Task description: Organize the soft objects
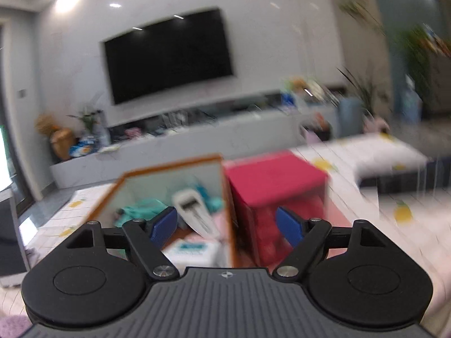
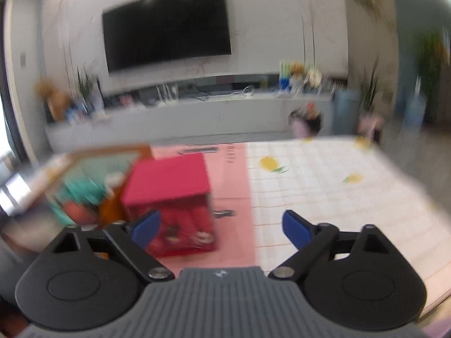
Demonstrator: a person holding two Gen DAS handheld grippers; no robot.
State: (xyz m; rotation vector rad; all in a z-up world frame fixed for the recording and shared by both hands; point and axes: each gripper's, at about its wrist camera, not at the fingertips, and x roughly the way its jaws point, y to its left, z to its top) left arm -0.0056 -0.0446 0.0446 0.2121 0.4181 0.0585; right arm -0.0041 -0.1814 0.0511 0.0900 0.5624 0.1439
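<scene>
An open orange-rimmed storage box (image 1: 169, 166) stands on the table; teal cloth (image 1: 141, 207), a white object (image 1: 194, 211) and pink fabric lie inside. Right beside it stands a red box (image 1: 270, 180) with a closed red lid and see-through front. My left gripper (image 1: 227, 226) is open and empty, held just above and in front of both boxes. In the right wrist view the orange box (image 2: 110, 152) and the red box (image 2: 172, 180) sit to the left. My right gripper (image 2: 221, 228) is open and empty, near the red box's right front corner.
The table carries a pink mat (image 2: 231, 186) and a white lemon-print cloth (image 2: 324, 191). Behind stand a low grey TV cabinet (image 2: 197, 118) with clutter, a wall TV (image 2: 166, 25), potted plants (image 2: 369, 90) and a grey bench (image 1: 394, 163) at right. Both views are motion-blurred.
</scene>
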